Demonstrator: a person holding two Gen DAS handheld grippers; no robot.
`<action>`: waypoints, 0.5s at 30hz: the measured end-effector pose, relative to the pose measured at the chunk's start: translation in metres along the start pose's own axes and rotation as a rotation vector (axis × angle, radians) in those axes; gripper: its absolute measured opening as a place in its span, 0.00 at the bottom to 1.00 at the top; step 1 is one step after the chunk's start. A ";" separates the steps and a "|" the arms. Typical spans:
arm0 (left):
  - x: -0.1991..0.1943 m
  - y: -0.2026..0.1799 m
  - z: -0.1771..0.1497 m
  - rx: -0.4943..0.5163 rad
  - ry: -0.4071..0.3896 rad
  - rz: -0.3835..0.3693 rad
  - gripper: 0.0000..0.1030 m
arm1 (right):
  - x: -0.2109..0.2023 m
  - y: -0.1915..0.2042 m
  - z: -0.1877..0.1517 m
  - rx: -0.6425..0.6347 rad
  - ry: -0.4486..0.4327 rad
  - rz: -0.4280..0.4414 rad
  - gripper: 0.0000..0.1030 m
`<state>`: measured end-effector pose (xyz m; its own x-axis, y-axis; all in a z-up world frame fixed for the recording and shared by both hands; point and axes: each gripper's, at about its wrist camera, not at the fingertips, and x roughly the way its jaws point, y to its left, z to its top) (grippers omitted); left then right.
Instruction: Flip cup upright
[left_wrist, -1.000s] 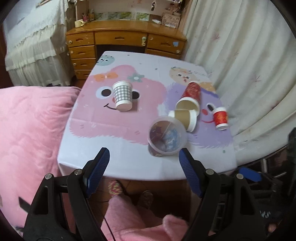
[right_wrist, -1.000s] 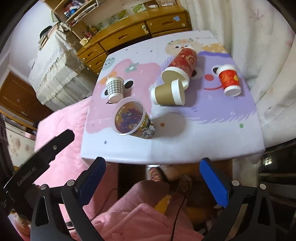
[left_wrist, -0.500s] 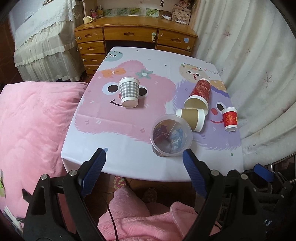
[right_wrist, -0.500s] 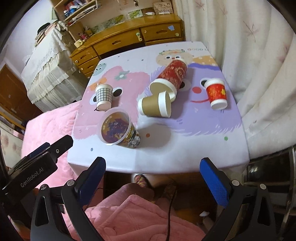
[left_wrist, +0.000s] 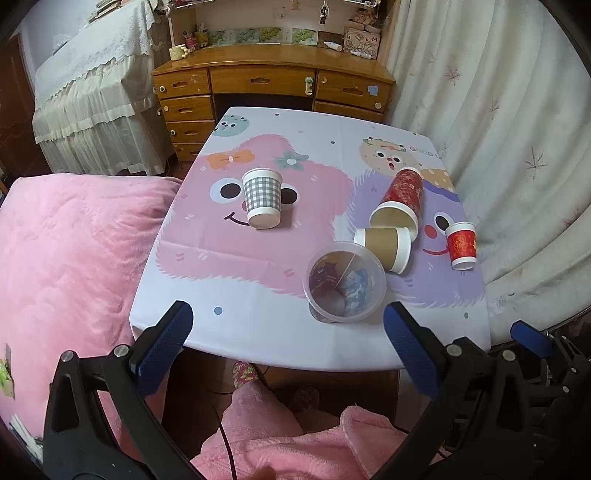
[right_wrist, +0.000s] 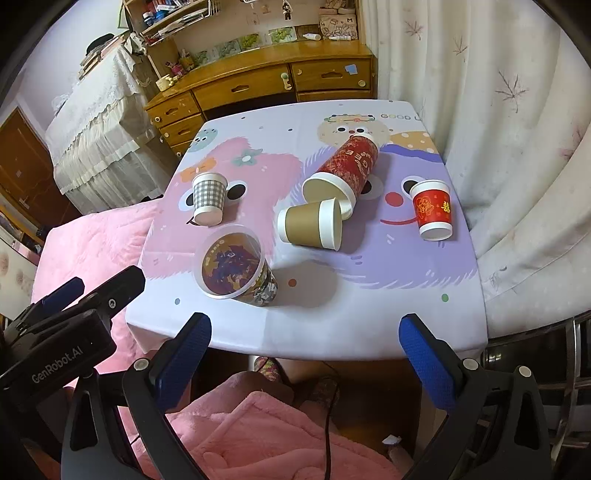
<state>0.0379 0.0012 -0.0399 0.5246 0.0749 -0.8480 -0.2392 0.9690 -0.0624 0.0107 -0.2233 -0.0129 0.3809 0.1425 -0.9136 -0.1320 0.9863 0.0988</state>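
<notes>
Several cups stand or lie on the cartoon tablecloth (left_wrist: 258, 288) (right_wrist: 369, 310). A grey checked cup (left_wrist: 262, 197) (right_wrist: 208, 197) and a small red cup (left_wrist: 461, 245) (right_wrist: 432, 208) stand upside down. A tall red cup (left_wrist: 400, 199) (right_wrist: 345, 170) and a brown cup (left_wrist: 386, 247) (right_wrist: 310, 225) lie on their sides. A clear plastic cup (left_wrist: 343, 282) (right_wrist: 236, 269) lies tilted, mouth toward me. My left gripper (left_wrist: 288, 347) and right gripper (right_wrist: 304, 350) are open and empty, below the table's near edge.
A pink blanket (left_wrist: 66, 258) lies left of the table. A wooden desk with drawers (left_wrist: 273, 85) stands behind it. White curtains (left_wrist: 517, 129) hang on the right. My pink-clad legs (right_wrist: 258, 435) are under the near edge. The left gripper's body (right_wrist: 62, 332) shows at the lower left of the right wrist view.
Both grippers have drawn back and risen, so the table looks farther off and more centred. The cups have not moved.
</notes>
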 end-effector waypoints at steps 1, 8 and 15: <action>-0.001 0.001 0.000 -0.001 0.001 0.000 0.99 | 0.000 0.000 0.000 0.000 0.002 0.000 1.00; -0.001 0.004 -0.001 0.008 0.010 -0.007 0.99 | 0.000 0.003 -0.002 0.006 0.022 0.000 1.00; -0.002 0.008 -0.005 0.015 0.018 -0.015 0.99 | 0.004 0.005 -0.011 0.016 0.042 -0.003 1.00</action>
<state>0.0307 0.0081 -0.0415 0.5132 0.0561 -0.8565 -0.2191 0.9734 -0.0676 0.0020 -0.2184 -0.0204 0.3430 0.1360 -0.9295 -0.1161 0.9880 0.1017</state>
